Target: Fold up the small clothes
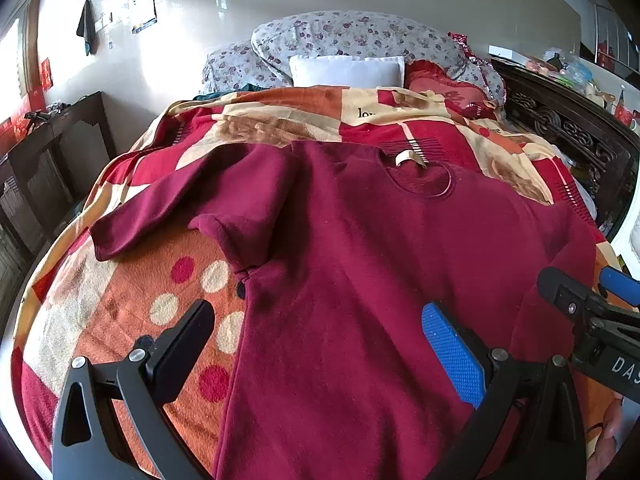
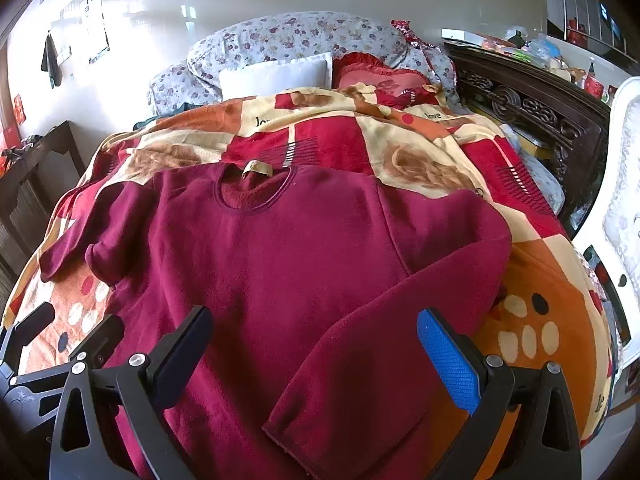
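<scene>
**Maroon sweater lying spread on the bed, both tools hovering open over its lower half**

The maroon long-sleeved sweater [image 2: 280, 264] is lying face up on a patterned fleece blanket [image 2: 552, 280] that is covering the bed, with its collar pointing toward the pillows and a tan neck label [image 2: 258, 169] showing at the neckline. One sleeve [image 2: 384, 344] is lying folded across the front of the body, its cuff ending near the hem. The other sleeve [image 1: 168, 216] is stretching out sideways over the blanket, bunched near the armpit.

Open blanket is showing on both sides of the garment: a dotted orange patch [image 1: 160, 312] beside the outstretched sleeve, and another orange patch beside the folded one. Beyond the collar, more blanket is running up to a white pillow [image 2: 276, 74] and floral bedding [image 2: 288, 36]. A dark carved wooden bed frame [image 2: 532, 108] is bordering one side, and a white chair back [image 2: 624, 184] is standing just beside the near corner of the bed. On the other side, a dark wooden cabinet [image 1: 60, 140] is standing against the wall.

The left tool [image 1: 316, 328] is hovering over the sweater's side seam, its jaws spread wide and gripping nothing; one black finger is sitting over the dotted blanket, the blue-padded one over the maroon fabric. The right tool [image 2: 314, 332] is hovering likewise with jaws spread, both fingers over the sweater, straddling the folded sleeve. The two tools are pointing roughly parallel toward the headboard, side by side. A bit of a hand [image 1: 608, 436] is showing at the edge of the left wrist view.
</scene>
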Action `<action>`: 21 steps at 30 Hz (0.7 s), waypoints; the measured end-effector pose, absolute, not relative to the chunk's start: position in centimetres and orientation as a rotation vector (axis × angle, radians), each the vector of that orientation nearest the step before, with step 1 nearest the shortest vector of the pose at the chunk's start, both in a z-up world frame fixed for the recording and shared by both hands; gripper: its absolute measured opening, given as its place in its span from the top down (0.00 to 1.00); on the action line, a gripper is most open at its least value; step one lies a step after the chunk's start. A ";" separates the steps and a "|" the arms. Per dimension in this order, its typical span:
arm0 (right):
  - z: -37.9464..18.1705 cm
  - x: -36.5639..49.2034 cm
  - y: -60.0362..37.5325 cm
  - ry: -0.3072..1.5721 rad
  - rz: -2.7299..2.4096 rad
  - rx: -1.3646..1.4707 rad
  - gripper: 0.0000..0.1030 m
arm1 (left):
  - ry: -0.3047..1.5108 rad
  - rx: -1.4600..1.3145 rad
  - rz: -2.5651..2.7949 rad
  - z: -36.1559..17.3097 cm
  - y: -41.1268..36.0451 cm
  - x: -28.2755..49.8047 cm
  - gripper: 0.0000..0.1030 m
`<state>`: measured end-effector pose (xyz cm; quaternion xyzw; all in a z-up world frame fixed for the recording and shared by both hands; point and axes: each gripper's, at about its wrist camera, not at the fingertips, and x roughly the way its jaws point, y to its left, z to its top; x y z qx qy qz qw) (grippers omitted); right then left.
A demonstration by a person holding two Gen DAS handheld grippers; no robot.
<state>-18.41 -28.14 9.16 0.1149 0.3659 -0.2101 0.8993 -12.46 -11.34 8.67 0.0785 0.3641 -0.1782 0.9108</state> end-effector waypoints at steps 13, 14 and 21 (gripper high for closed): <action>8.2 -16.7 -27.8 0.782 -0.415 0.228 0.00 | 0.759 0.162 -0.338 8.2 -10.6 -11.3 0.00; 8.2 -16.5 -27.7 0.784 -0.414 0.225 0.00 | 0.760 0.161 -0.335 8.1 -10.5 -11.2 0.00; 7.6 -14.7 -26.7 0.802 -0.398 0.195 0.00 | 0.772 0.155 -0.313 7.7 -9.7 -10.1 0.00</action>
